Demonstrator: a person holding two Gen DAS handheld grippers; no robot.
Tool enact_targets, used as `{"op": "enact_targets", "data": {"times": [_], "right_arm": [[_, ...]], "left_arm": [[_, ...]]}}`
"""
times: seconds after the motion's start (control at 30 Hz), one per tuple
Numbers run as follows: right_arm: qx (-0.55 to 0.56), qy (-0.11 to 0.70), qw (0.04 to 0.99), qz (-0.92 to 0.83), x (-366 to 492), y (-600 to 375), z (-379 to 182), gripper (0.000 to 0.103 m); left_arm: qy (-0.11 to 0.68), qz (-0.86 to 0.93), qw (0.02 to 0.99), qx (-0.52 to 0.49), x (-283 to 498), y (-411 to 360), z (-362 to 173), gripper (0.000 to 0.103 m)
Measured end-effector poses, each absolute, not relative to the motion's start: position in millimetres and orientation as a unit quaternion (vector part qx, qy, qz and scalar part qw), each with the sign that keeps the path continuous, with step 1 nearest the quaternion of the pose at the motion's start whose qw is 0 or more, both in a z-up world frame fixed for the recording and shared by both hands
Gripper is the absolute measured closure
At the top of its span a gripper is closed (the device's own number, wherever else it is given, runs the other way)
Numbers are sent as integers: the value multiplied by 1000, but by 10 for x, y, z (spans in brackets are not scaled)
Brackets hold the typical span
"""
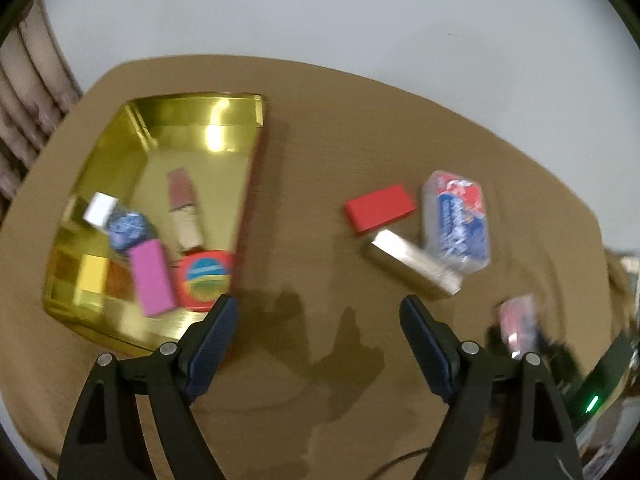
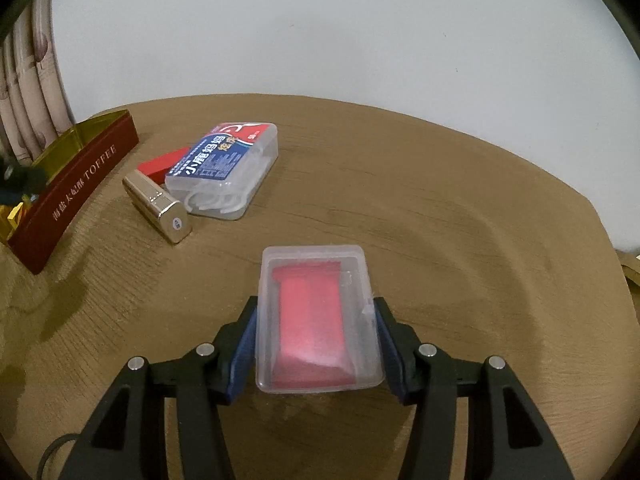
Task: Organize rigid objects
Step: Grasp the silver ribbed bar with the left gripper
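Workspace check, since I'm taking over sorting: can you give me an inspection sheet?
Surface: wooden table, bare in the middle.
Job's things: gold tin holds several small items; red block, metallic case, floss-pick box lie outside it.
Clutter: nothing seen.
Grippers: left gripper open, empty; right gripper shut on clear box with red contents.
Cables: dark cable at table's near edge.
Surroundings: plain white wall.

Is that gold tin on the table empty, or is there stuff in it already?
Not empty. The gold tin has no lid on and already holds several small things, among them a pink block and a round red tin.
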State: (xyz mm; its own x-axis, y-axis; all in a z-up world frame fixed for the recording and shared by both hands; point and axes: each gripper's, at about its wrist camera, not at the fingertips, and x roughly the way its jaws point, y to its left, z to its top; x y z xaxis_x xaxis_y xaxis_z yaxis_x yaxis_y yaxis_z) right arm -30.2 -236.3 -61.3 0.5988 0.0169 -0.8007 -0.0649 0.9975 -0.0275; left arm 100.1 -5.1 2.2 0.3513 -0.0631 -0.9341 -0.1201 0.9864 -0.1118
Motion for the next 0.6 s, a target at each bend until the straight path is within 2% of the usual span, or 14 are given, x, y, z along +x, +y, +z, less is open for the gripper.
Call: {"op": "enact_targets", "data": {"times": [0.13,0.2,0.3,0.6], "right_arm": [[-25,447,894,24,-279,-2410,-621,48],[-22,448,894,26,-276,-2424,-619,48],[-20,448,894,27,-286,-2456,-614,47],[-11,447,894,33,-322,-2519,-607,46]], "left_arm": [[600,27,792,-110,1211,-247,-107,26],[617,32,775,-132,1269,-328,-210,35],[631,48,760,-148,1362,-398,-331,43],[621,55,752,-213,1493,-571,-488,43]]}}
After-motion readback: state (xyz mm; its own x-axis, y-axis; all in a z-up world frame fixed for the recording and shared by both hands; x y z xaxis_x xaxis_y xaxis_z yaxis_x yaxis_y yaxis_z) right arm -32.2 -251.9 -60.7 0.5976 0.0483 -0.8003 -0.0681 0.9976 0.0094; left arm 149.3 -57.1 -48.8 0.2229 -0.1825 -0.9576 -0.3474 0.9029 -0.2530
